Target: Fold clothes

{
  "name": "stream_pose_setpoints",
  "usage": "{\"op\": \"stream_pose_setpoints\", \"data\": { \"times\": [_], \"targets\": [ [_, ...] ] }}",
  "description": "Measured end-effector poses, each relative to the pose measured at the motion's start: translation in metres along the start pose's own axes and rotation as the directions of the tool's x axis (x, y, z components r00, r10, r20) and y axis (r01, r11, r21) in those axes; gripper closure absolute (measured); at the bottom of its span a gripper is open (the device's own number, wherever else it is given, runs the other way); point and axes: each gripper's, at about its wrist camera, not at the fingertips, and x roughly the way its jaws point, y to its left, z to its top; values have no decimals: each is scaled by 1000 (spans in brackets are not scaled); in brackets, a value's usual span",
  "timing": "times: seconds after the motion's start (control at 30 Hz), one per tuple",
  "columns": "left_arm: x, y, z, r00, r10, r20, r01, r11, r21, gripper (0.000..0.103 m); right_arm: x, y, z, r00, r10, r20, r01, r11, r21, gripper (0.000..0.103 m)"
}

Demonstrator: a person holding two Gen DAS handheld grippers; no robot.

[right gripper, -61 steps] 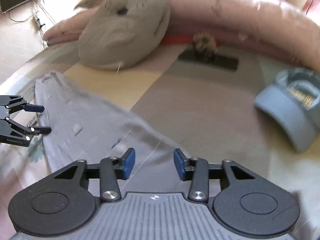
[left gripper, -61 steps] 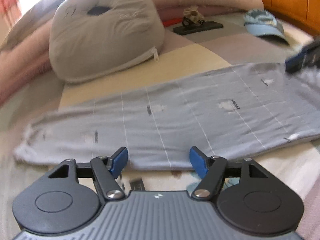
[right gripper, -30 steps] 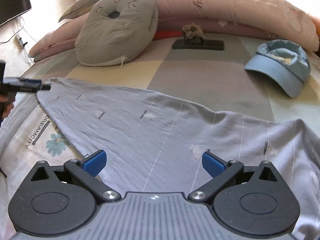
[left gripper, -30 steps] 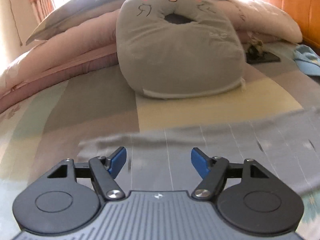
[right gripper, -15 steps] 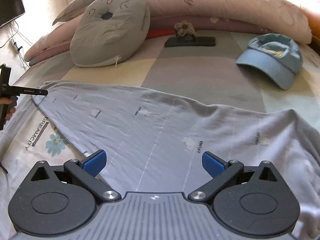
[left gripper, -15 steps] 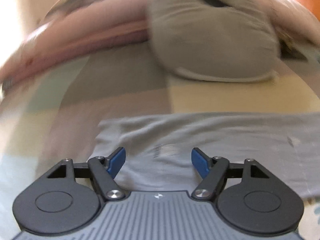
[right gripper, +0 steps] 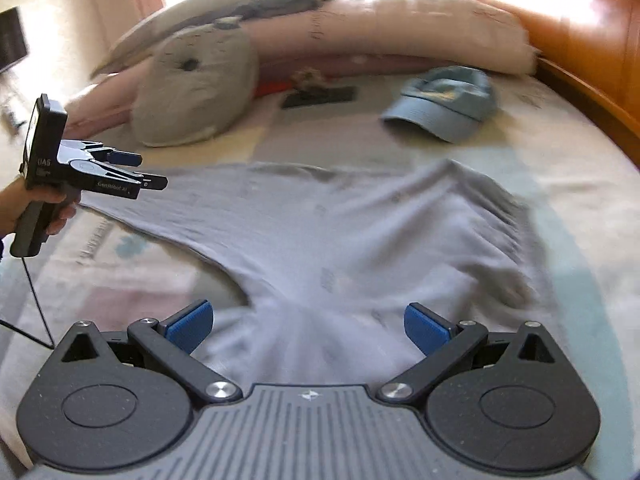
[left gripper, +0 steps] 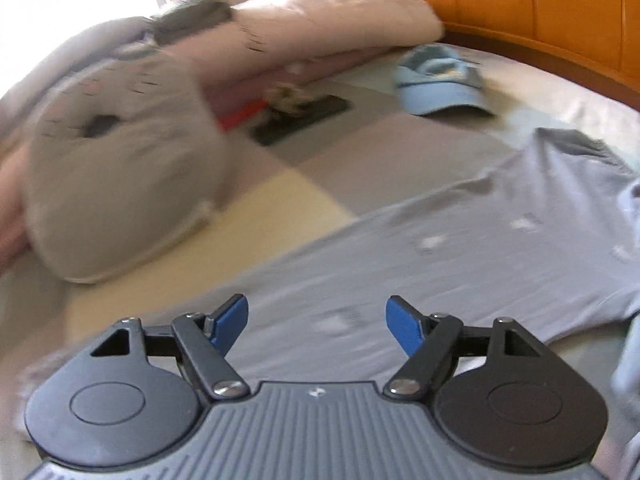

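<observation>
A grey shirt (left gripper: 460, 248) with thin white lines lies spread across the bed, one end stretched out to a point at the left and the other end rumpled (right gripper: 340, 232). In the left wrist view my left gripper (left gripper: 316, 320) hovers over the shirt's near edge, its jaws opening, with nothing between the blue pads. The right wrist view shows that same left gripper (right gripper: 150, 170) in a hand, just above the shirt's left end. My right gripper (right gripper: 308, 324) stands wide open over the shirt's near middle, gripping nothing.
A grey cushion (right gripper: 196, 88) leans on long pink pillows (right gripper: 400, 32) at the back. A blue cap (right gripper: 444, 104) lies right of the shirt's far edge. A flat black item (right gripper: 320, 96) lies between them. An orange wooden headboard (right gripper: 592, 52) bounds the right side.
The left gripper has swung right, from the shirt's left end towards its middle, so cap and headboard come into view. The right gripper has shifted too, and the shirt looks more bunched on the right.
</observation>
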Motion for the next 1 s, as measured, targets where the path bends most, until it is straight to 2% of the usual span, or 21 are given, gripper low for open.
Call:
{"op": "stream_pose_setpoints", "data": {
  "times": [0.13, 0.23, 0.3, 0.37, 0.47, 0.57, 0.67, 0.7, 0.87, 0.97, 1.0],
  "targets": [
    [16, -27, 13, 994, -104, -26, 102, 992, -76, 27, -7, -32, -23, 998, -53, -14, 54, 995, 79, 0],
    [23, -49, 31, 978, -207, -17, 203, 972, -121, 27, -8, -52, -34, 998, -55, 8, 54, 987, 149, 0],
    [29, -65, 45, 955, -297, -5, 293, 945, -147, 27, -6, -62, -38, 998, -40, 40, 32, 980, 198, 0],
    [40, -83, 63, 918, -396, -7, 388, 903, -183, 27, -2, -68, -42, 997, -10, 73, -7, 973, 231, 0],
    [68, -110, 82, 886, -460, -61, 440, 875, -204, 27, 4, -73, -44, 995, 15, 99, -39, 970, 241, 0],
    [99, -121, 90, 919, -381, -103, 354, 910, -214, 28, 10, -75, -44, 992, 26, 121, -54, 969, 239, 0],
    [117, -120, 103, 953, -302, -38, 287, 933, -216, 26, 10, -78, -47, 987, 65, 149, -100, 966, 240, 0],
    [122, -120, 106, 959, -282, -24, 270, 938, -215, 26, 9, -79, -48, 984, 80, 162, -118, 963, 244, 0],
    [136, -126, 123, 983, -182, -16, 175, 964, -201, 26, 6, -81, -54, 975, 119, 188, -163, 957, 240, 0],
    [120, -133, 127, 985, -174, 9, 172, 964, -203, 27, 1, -84, -59, 968, 130, 215, -181, 954, 238, 0],
    [113, -136, 129, 982, -191, 13, 189, 962, -196, 27, 0, -85, -60, 966, 133, 224, -187, 953, 240, 0]
  ]
}}
